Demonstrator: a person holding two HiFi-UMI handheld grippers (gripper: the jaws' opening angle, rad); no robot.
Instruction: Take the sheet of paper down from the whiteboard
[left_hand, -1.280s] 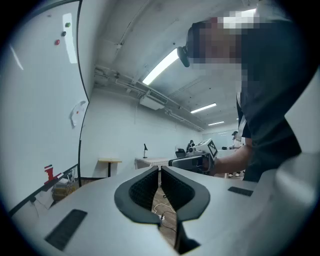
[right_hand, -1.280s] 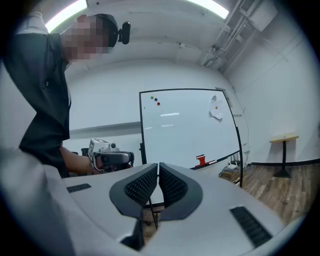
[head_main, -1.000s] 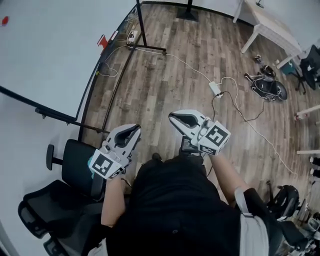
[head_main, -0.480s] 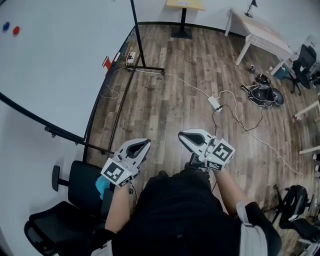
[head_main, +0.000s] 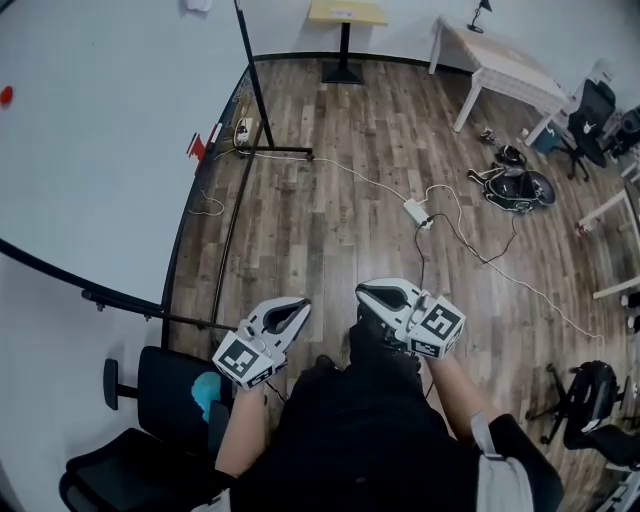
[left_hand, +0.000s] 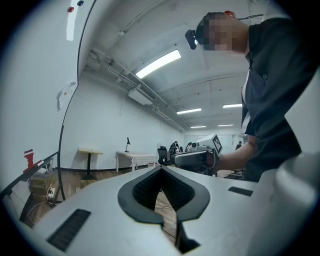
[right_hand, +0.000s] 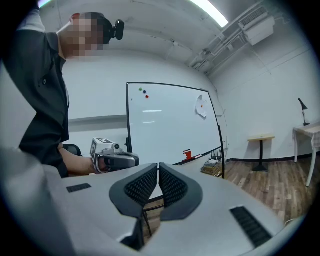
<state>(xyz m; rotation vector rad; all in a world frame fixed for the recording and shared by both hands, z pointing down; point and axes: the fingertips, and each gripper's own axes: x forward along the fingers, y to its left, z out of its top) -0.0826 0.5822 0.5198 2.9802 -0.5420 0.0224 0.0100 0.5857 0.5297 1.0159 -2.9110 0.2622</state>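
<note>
Over wood floor (head_main: 340, 190), left gripper (head_main: 301, 305) and right gripper (head_main: 362, 290): jaws closed, empty; paper (right_hand: 201, 107) on whiteboard (right_hand: 165, 132).

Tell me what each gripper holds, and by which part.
Nothing. The left gripper and the right gripper are both shut and empty; the sheet of paper hangs on the whiteboard.

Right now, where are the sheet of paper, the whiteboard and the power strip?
sheet of paper (right_hand: 202, 113): right gripper view, lower part.
whiteboard (right_hand: 167, 127): right gripper view, bare middle.
power strip (head_main: 413, 211): head view, its middle.
</note>
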